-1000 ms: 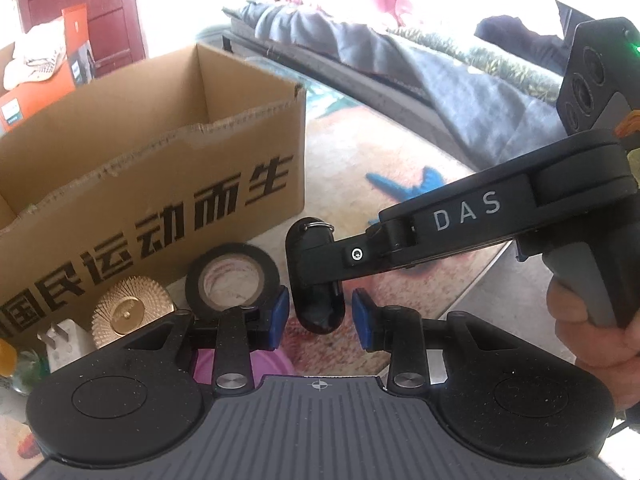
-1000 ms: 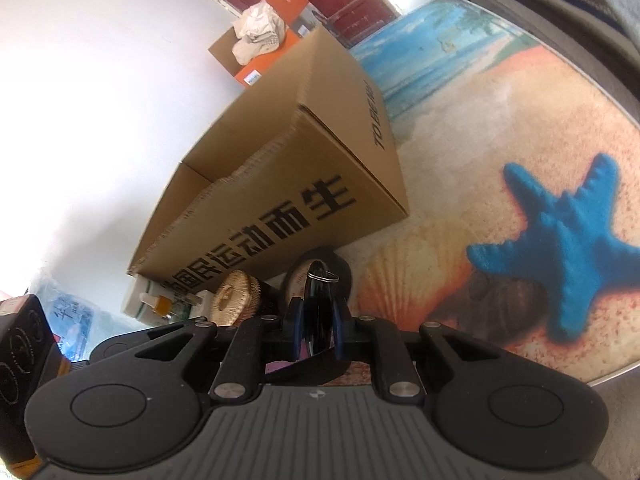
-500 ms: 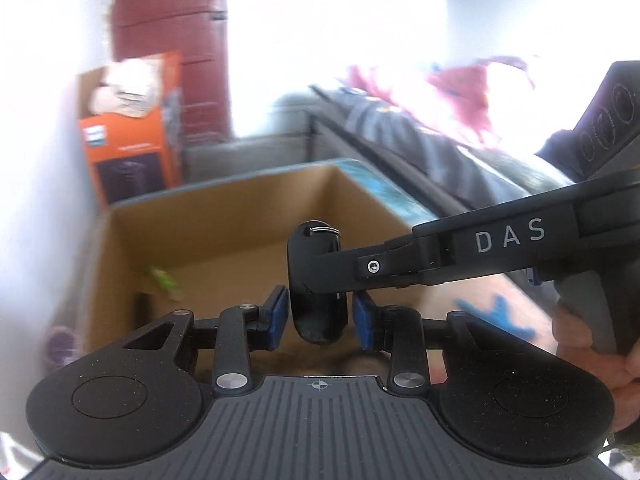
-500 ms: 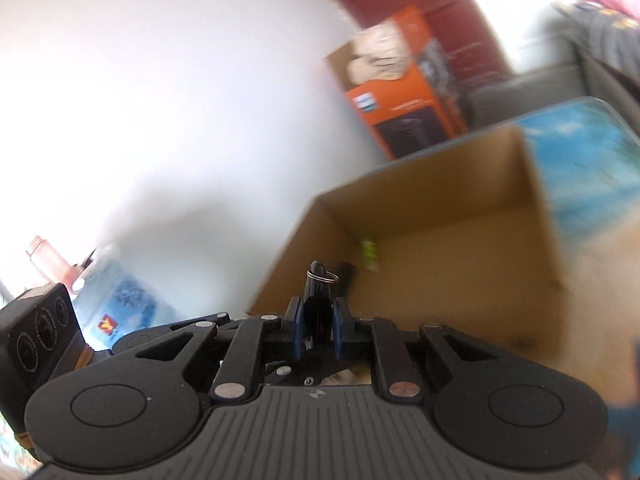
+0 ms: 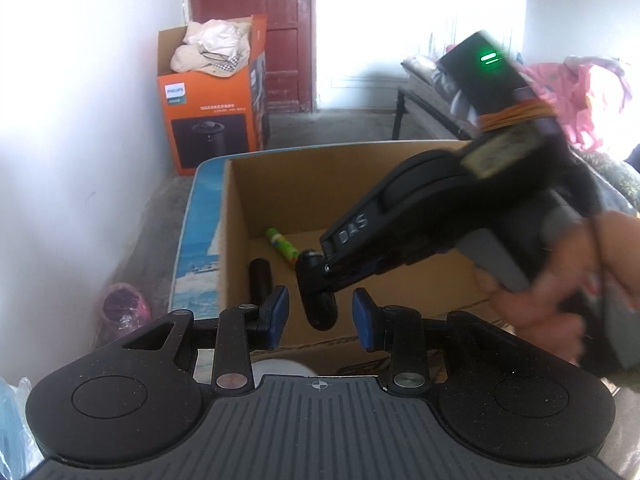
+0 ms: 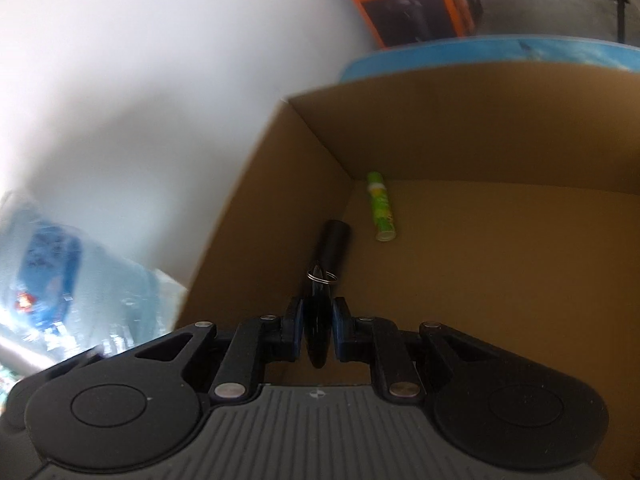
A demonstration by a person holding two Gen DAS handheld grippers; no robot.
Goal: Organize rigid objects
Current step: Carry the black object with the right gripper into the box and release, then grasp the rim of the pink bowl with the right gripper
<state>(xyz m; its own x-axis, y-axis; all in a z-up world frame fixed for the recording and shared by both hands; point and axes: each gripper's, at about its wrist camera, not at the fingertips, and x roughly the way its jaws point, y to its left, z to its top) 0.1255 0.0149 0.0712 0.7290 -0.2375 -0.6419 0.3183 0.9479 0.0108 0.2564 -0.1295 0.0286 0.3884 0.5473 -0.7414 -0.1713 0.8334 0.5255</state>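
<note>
My right hand-held gripper (image 6: 318,330) clenches the black key fob (image 6: 318,336) above the cardboard box (image 6: 500,288), near its left wall; left hand-held gripper (image 5: 319,317) released, empty.

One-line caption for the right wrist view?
Right gripper shut on a black key fob, above the cardboard box holding a green tube.

brown cardboard box (image 6: 460,128) | green patterned tube (image 6: 382,206) | black cylinder (image 6: 334,248) | black fob (image 6: 318,332), silver ring | blue pads (image 5: 362,314) | far orange box (image 5: 208,96) | dark red door (image 5: 256,8)
</note>
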